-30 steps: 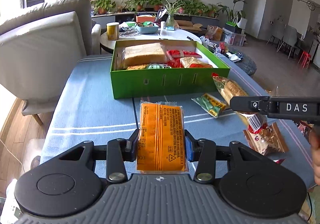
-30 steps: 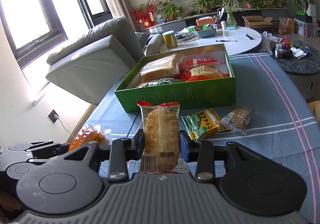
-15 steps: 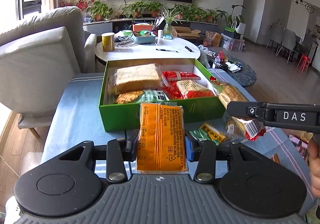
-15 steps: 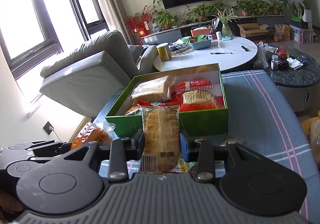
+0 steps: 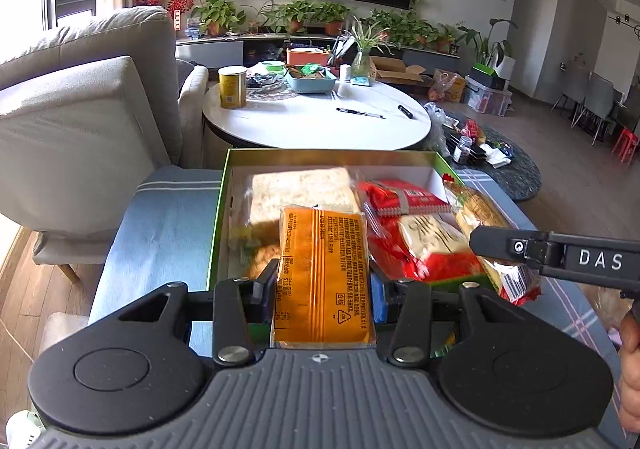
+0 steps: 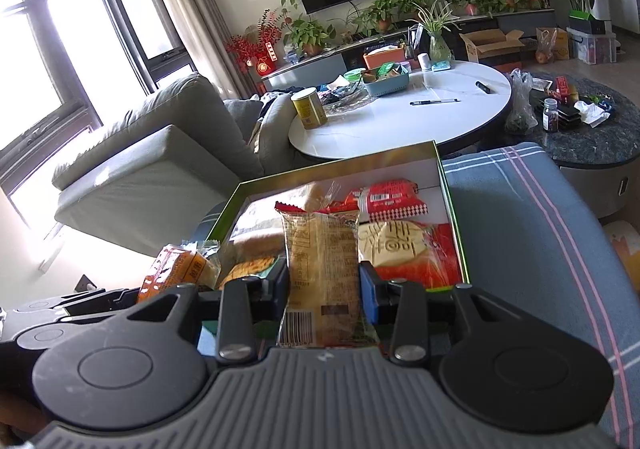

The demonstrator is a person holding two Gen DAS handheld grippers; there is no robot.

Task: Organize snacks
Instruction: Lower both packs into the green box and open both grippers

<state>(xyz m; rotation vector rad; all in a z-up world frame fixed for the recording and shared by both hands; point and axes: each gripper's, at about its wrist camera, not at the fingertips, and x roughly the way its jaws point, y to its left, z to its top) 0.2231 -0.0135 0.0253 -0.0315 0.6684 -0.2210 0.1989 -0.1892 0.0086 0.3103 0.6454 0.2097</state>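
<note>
My left gripper (image 5: 325, 291) is clamped on an orange packet (image 5: 323, 273), which stands upright between the pads, its top over the near edge of the green box (image 5: 219, 217). My right gripper (image 6: 323, 287) pinches a clear-wrapped pastry (image 6: 322, 269) the same way, upright between the fingers, also at the box's near wall. Inside the box I see a bread slab (image 5: 304, 189) and red packets (image 5: 404, 201). The box sits on a blue striped cloth (image 5: 160, 217).
</note>
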